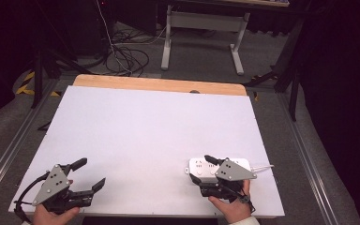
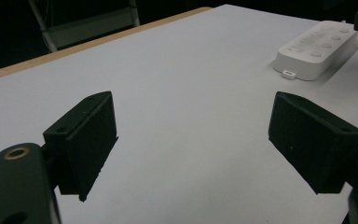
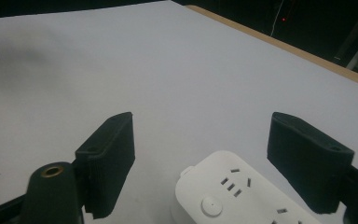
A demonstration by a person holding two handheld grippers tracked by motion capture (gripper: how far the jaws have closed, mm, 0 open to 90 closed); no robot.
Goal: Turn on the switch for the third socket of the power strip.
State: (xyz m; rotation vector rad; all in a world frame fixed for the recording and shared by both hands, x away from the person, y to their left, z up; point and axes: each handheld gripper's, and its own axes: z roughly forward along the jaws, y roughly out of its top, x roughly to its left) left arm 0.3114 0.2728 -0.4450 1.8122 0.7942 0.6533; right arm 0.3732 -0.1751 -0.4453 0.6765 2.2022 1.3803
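Two hand-held grippers of black plastic are seen, each carried in a bare hand. On the left gripper (image 1: pixel 87 174) a grey three-cornered metal plate (image 1: pixel 54 183) with small dark screw holes is fixed on top, and a black cable (image 1: pixel 22 199) is looped behind it. The same grey plate (image 1: pixel 233 170) is borne by the right gripper (image 1: pixel 203 169). A white cuff (image 1: pixel 246 221) is worn at the right wrist. In the gripper views, blocky matt black jaws are shown, with a brass-ringed hole (image 2: pixel 17 152) beside the left one.

A white-topped table (image 1: pixel 145 126) carries a white power strip (image 1: pixel 206 165) near its front-right corner.
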